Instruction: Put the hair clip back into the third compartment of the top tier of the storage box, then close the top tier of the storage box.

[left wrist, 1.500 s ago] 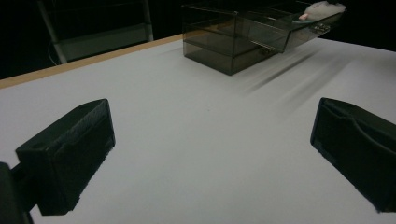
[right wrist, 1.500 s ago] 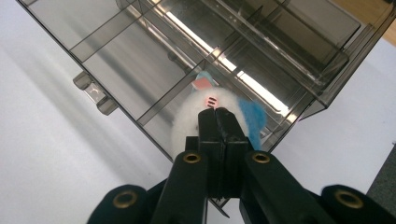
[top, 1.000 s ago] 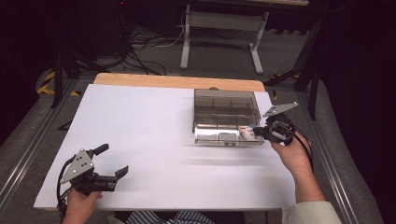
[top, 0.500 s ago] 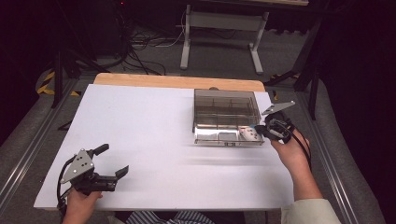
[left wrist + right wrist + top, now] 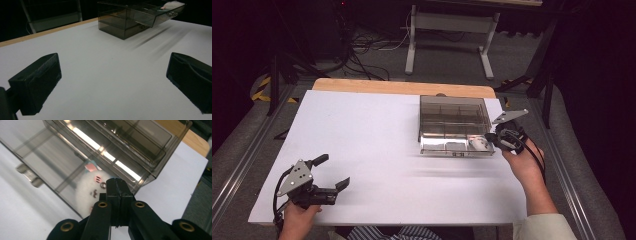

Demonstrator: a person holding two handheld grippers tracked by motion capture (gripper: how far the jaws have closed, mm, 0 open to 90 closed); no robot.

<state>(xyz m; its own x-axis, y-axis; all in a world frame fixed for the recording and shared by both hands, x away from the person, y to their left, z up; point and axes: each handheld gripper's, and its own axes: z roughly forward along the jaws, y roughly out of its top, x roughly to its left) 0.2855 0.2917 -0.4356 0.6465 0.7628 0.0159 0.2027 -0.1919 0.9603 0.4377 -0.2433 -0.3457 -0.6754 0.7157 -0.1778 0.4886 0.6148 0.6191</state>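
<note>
With its jaws clenched on nothing, the right hand-held gripper (image 5: 117, 182) nudges the white plush toy (image 5: 480, 144) in the open drawer (image 5: 457, 146) at the table's three o'clock, and a hard push could tip the toy out or shove the organizer box (image 5: 454, 115).

Table: a white top (image 5: 377, 140) with a pale wooden strip (image 5: 402, 87) along its far edge.
Floor: grey (image 5: 452, 60), with black cables (image 5: 362, 45) lying loose behind the table.
Furniture: a grey metal stand (image 5: 447, 30) on two feet beyond the table.
Markings: yellow-black hazard tape (image 5: 262, 87) at the left.
Light: bright on the table, dark surroundings.
</note>
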